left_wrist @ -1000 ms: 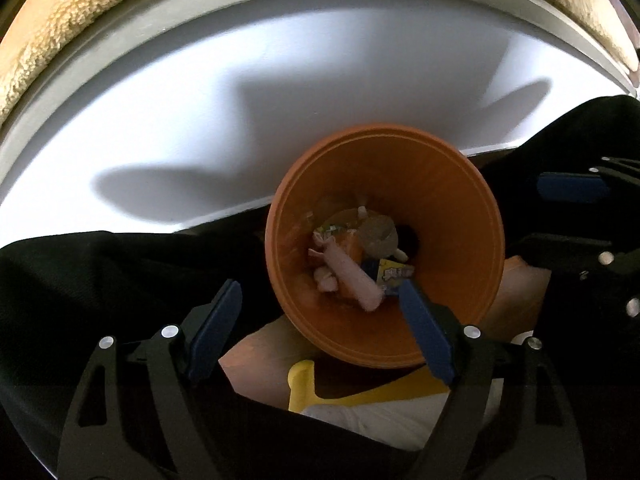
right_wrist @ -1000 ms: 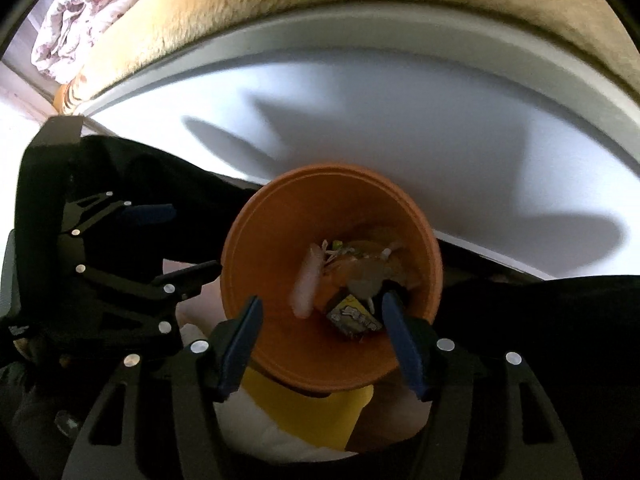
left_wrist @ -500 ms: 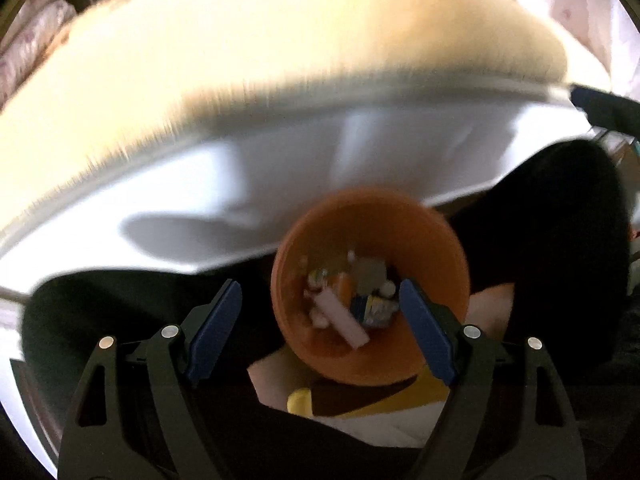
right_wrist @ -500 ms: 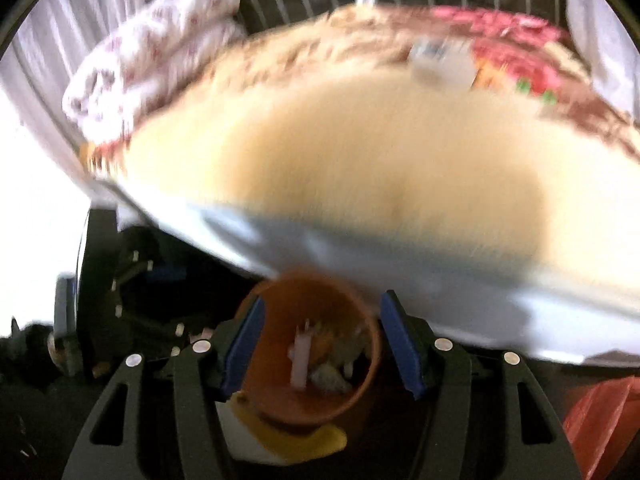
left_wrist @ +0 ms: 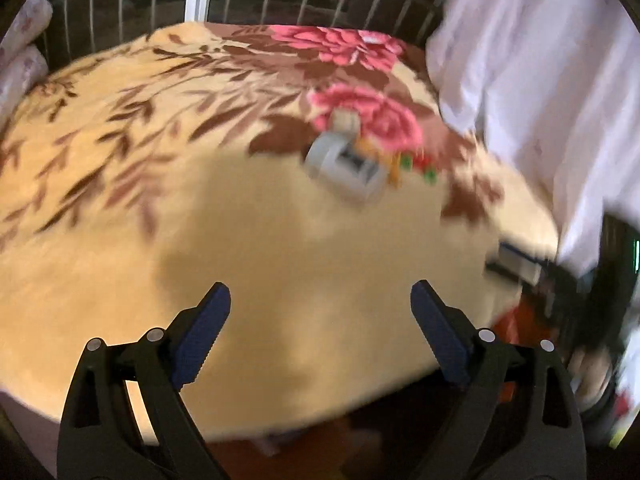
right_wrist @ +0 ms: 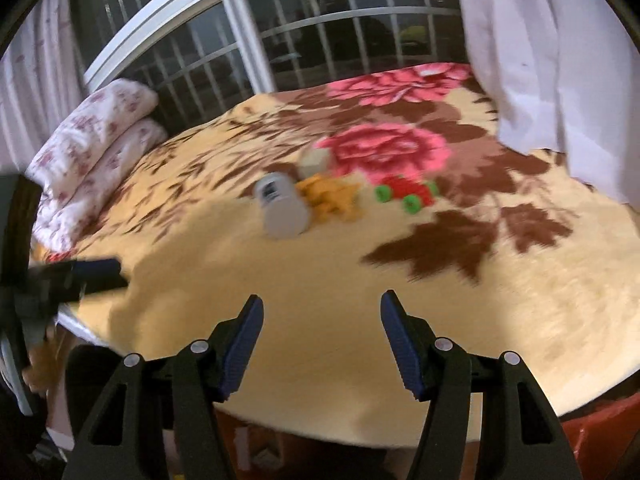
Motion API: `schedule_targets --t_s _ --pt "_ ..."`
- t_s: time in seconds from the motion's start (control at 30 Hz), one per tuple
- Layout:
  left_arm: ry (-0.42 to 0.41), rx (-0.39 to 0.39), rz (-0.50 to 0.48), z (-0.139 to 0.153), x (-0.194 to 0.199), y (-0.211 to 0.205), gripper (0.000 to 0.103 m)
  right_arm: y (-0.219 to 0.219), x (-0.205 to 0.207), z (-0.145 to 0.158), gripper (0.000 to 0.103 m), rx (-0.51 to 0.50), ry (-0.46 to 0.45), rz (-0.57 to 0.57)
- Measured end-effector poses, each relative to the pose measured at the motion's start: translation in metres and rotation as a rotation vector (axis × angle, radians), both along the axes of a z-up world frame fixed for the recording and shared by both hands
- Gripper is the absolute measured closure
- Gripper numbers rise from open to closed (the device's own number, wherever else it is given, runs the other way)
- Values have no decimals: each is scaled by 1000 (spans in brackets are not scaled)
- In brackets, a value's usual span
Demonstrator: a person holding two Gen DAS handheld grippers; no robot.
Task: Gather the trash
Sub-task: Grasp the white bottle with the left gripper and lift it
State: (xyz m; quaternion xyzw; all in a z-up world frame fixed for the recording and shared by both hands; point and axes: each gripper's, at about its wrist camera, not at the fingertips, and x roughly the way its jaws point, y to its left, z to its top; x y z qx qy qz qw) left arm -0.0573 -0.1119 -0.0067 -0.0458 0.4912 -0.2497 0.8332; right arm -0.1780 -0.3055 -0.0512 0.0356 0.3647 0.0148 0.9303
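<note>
Yellow flowered blanket [right_wrist: 400, 288] faced | step: next trash being sought | grey can [right_wrist: 282, 208] and orange wrapper [right_wrist: 332, 200] lying mid-bed, well apart from both claws | left gripper [left_wrist: 320, 312] just widened, empty | right gripper [right_wrist: 322, 320] half-spread, empty | next: reach forward, can straddled.

Grey can [right_wrist: 282, 210] toppled, orange wrapper [right_wrist: 332, 200] beside

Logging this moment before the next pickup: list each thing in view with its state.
left gripper: open, nothing between its fingers.
right gripper: open, empty.
grey canister: lying on its side on the blanket.
orange wrapper: crumpled, beside the canister.
red toy car: resting on the blanket.
pillows: stacked.
</note>
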Motion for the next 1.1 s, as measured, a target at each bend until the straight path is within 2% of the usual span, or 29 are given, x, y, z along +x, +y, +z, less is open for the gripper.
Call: schedule_targets --t_s 0.1,0.17,0.23,0.33,0.43,0.5,0.63,0.7,0.93,1.1 --pt "76 -56 76 -1 42 -35 14 -18 8 0 43 -13 0 -25" --pt "76 -30 129 -5 62 -56 14 -28 9 -1 43 -11 -2 -35" --pt "78 47 154 -16 82 -83 14 -36 8 -3 43 -6 -7 -37" --pt "156 106 193 -41 104 -101 14 -46 5 -7 43 1 -8 -40" --pt "210 103 227 -58 112 -98 14 -54 5 -11 43 18 -3 -44" --pt "205 62 246 -60 113 -90 13 -59 7 -12 43 26 0 -43" --pt "202 31 234 -62 113 -86 14 -65 22 -8 43 15 8 -37" --pt "199 15 226 -63 107 -82 19 -64 32 -2 42 -4 10 -22" --pt "177 -113 188 -70 94 -58 20 -59 91 5 39 -55 70 76" --pt "169 -95 149 -68 94 -59 20 -55 137 -9 39 -136 170 138"
